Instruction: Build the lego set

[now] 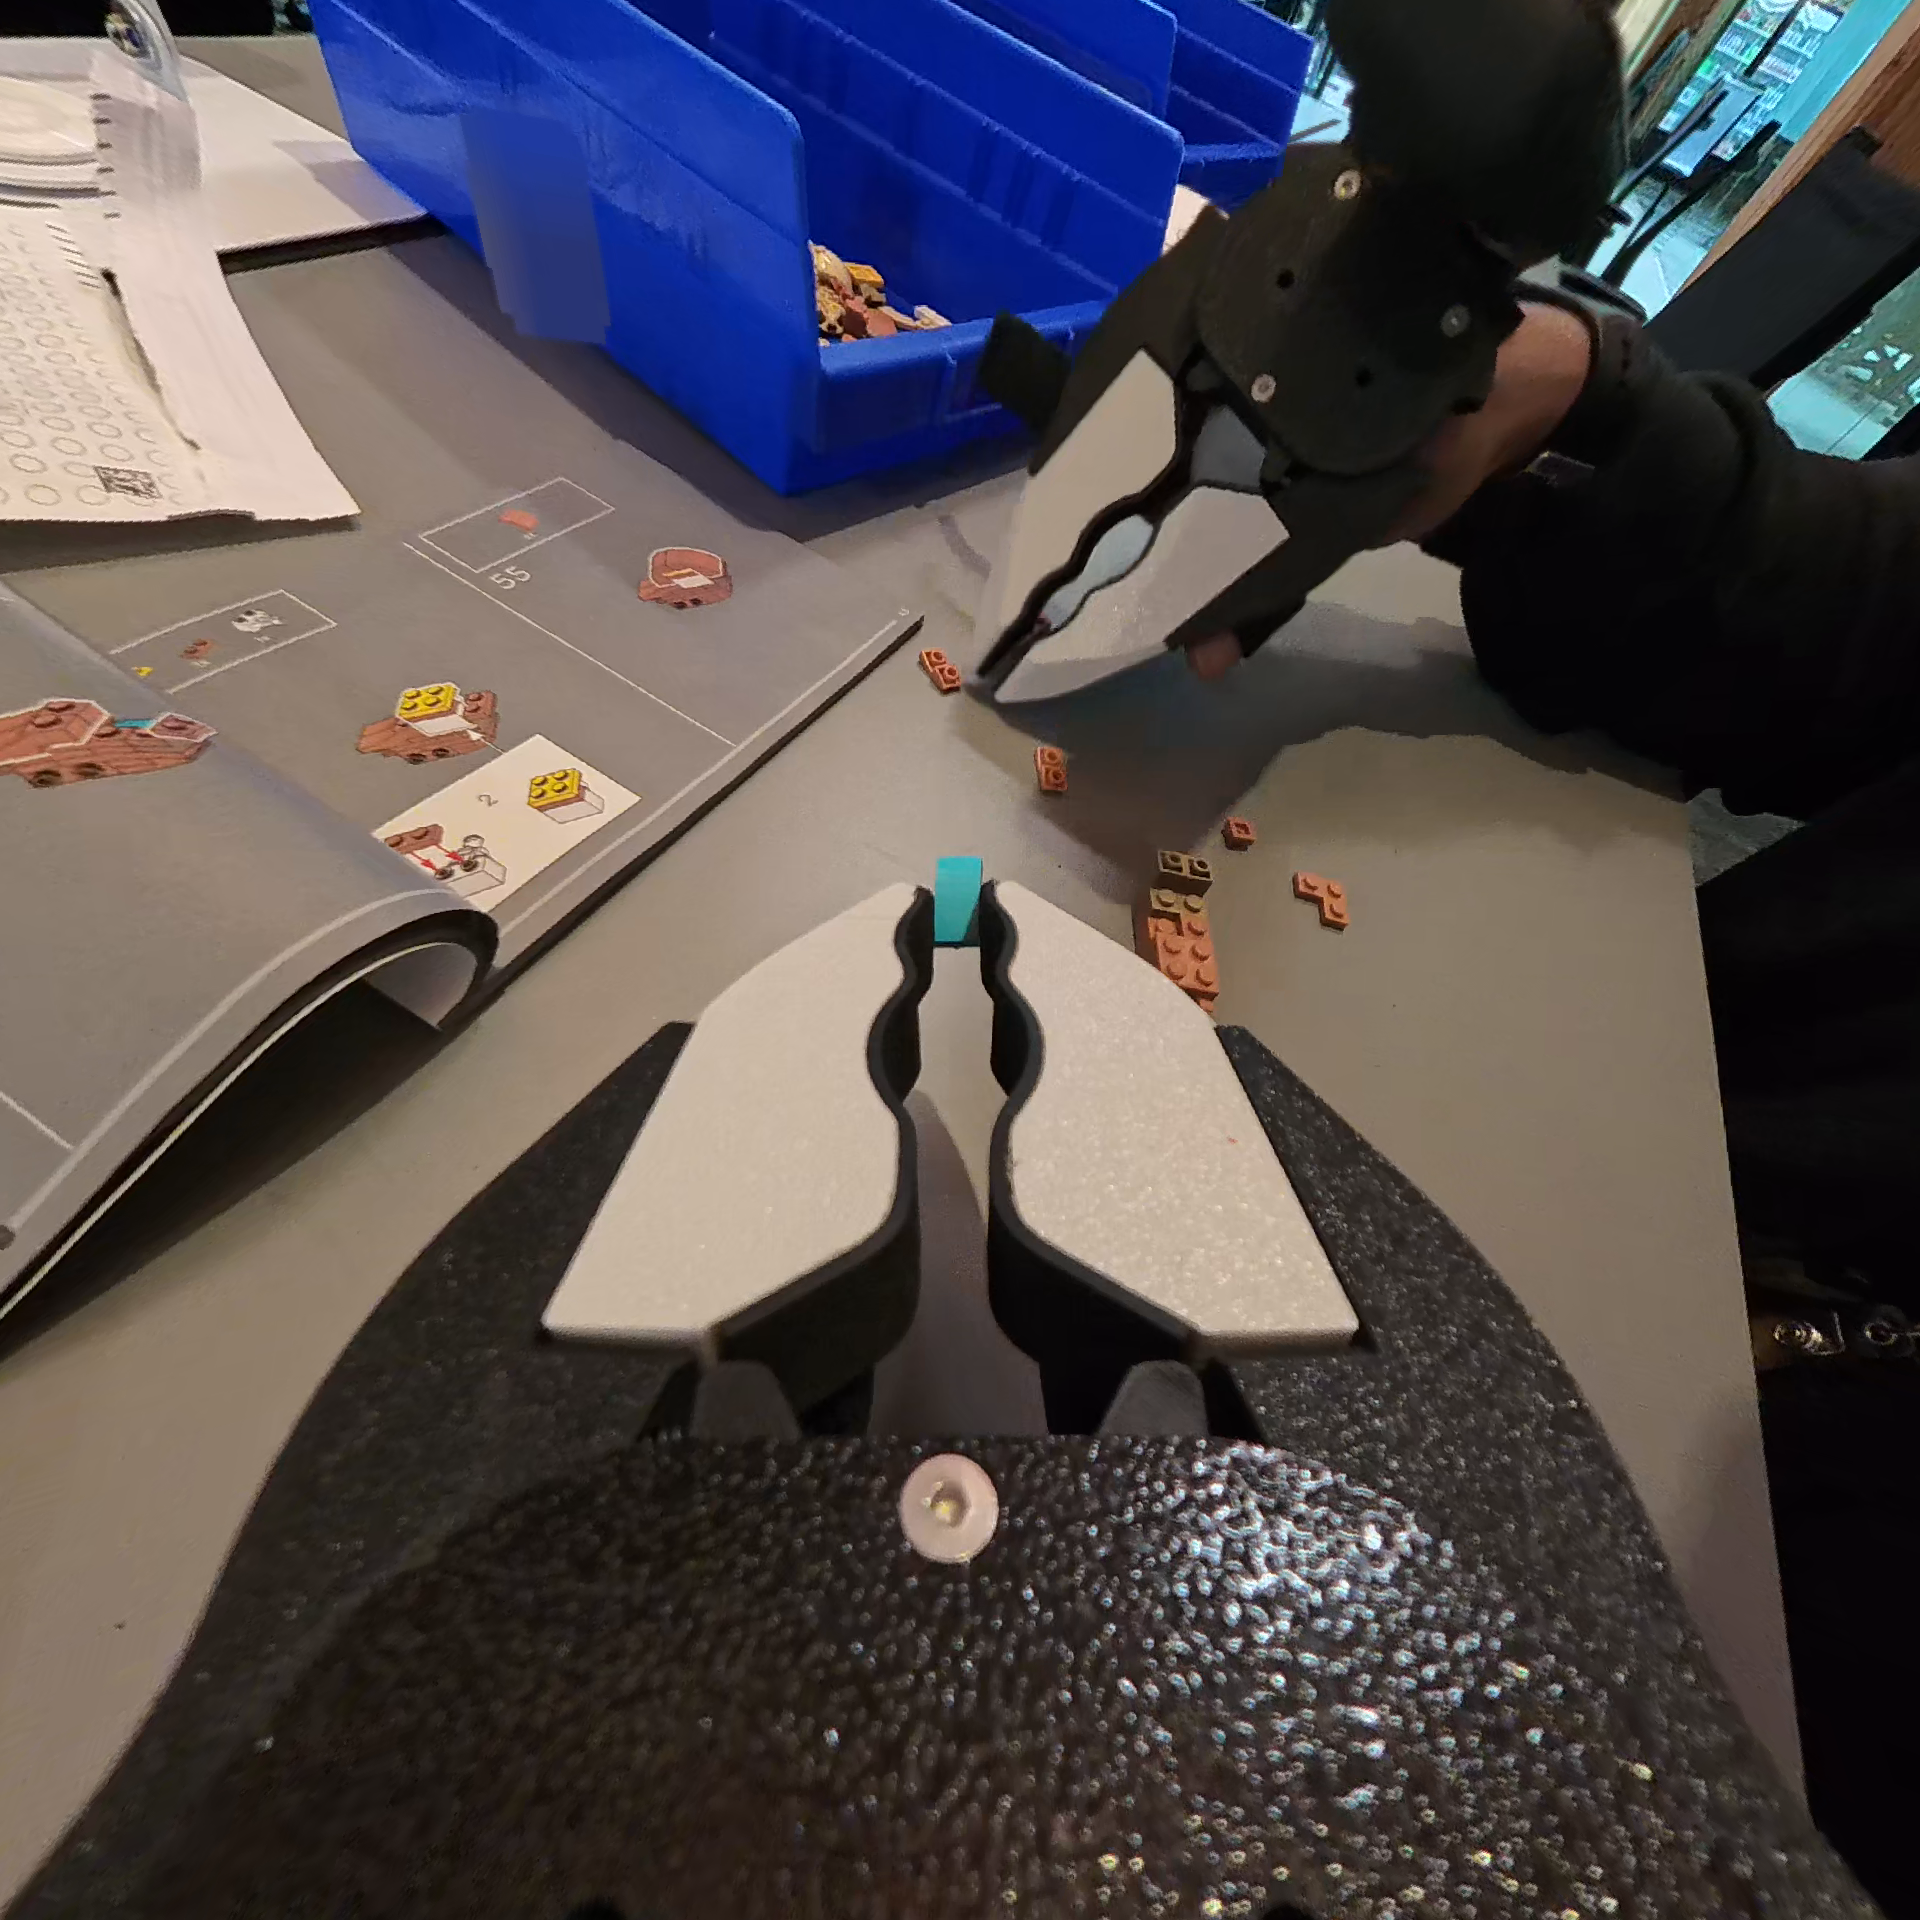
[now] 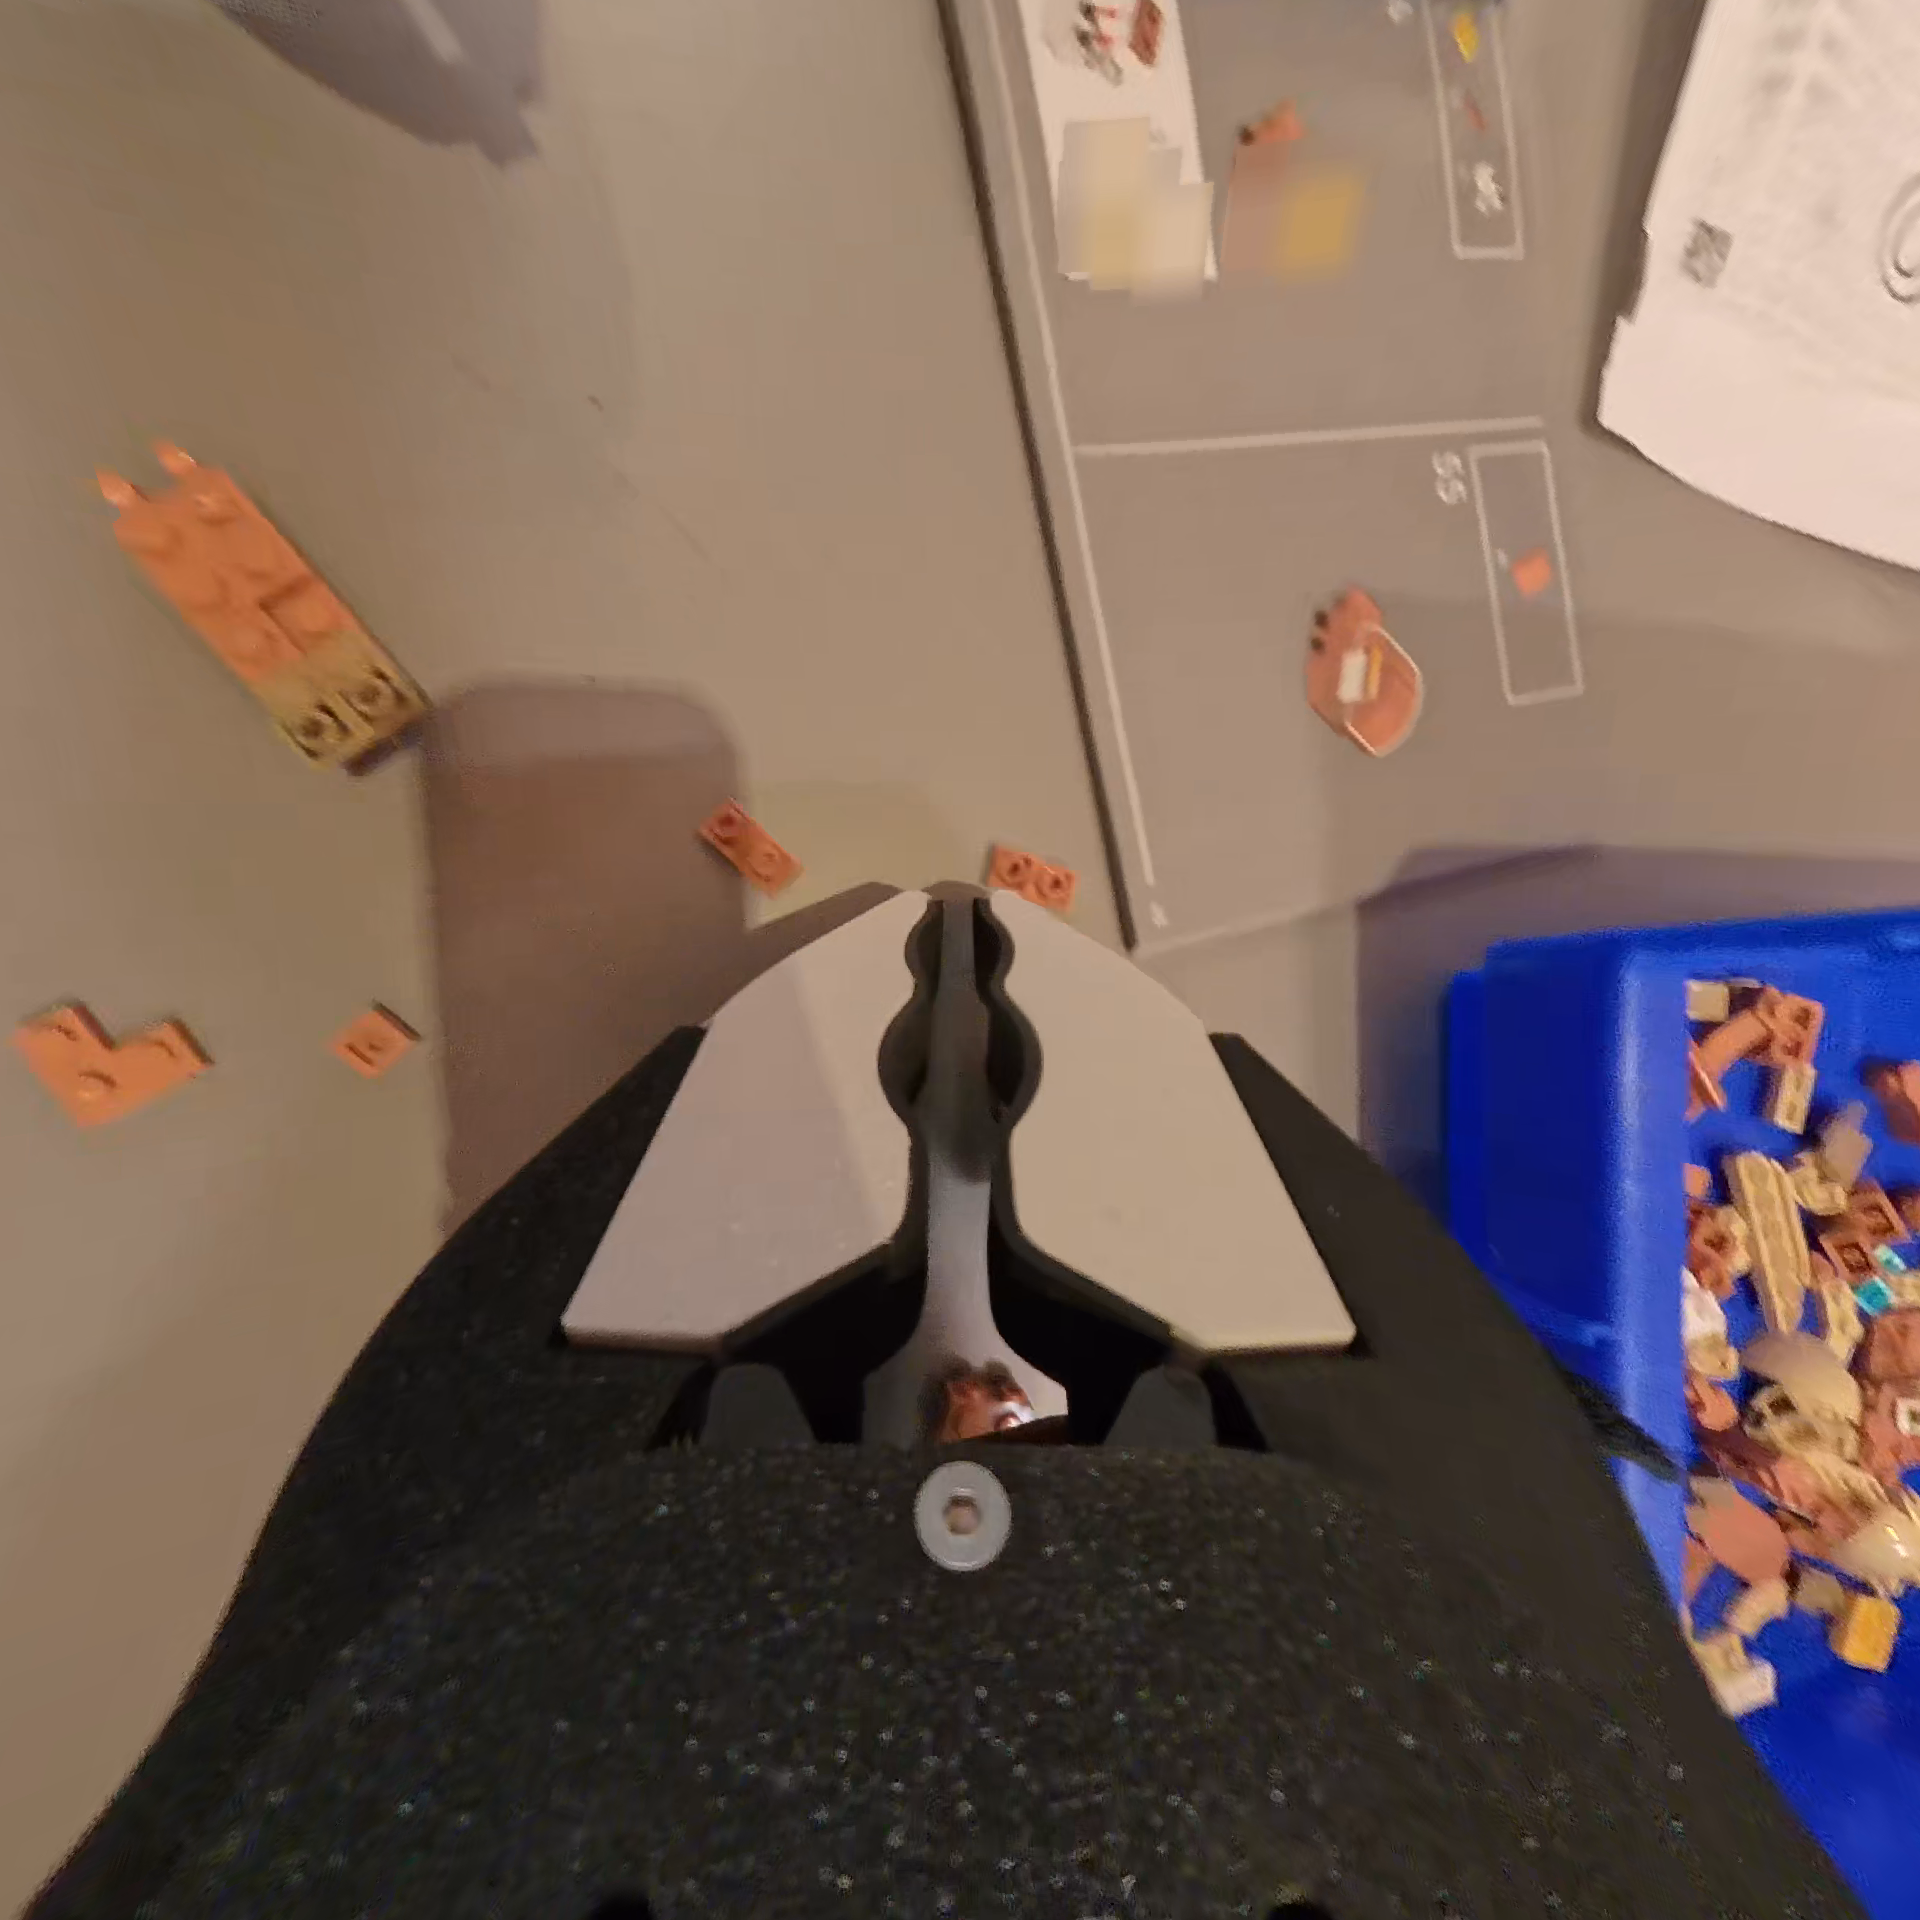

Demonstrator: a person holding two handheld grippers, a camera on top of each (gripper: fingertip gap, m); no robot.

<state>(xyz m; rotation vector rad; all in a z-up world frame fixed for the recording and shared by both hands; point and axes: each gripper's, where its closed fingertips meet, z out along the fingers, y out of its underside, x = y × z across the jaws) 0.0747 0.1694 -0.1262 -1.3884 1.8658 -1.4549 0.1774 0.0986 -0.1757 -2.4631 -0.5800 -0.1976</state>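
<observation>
My left gripper (image 1: 956,906) is shut on a small teal piece (image 1: 958,891), pinched upright between its fingertips just above the grey table (image 1: 1455,1143). My right gripper (image 2: 957,899) points down at the table with only a narrow slit between its fingertips, and I see nothing in that slit. It also shows in the left wrist view (image 1: 987,681), held by a gloved hand. A small orange two-stud plate (image 2: 1031,873) lies on the table right beside its tips; the same plate shows in the left wrist view (image 1: 940,670).
More orange pieces lie loose: a second two-stud plate (image 1: 1051,769), a small square (image 1: 1238,831), an L-shaped plate (image 1: 1322,899), and a brown and tan assembly (image 1: 1184,930). An open instruction booklet (image 1: 416,675) lies left. A blue bin (image 1: 727,260) holding many pieces stands behind. The gap from one gripper's tips to the other's is roughly 15 centimetres. Between my right fingertips and the L-shaped plate (image 1: 1322,899) there is roughly 12 centimetres. The right camera catches it too, in the right wrist view (image 2: 136,1063).
</observation>
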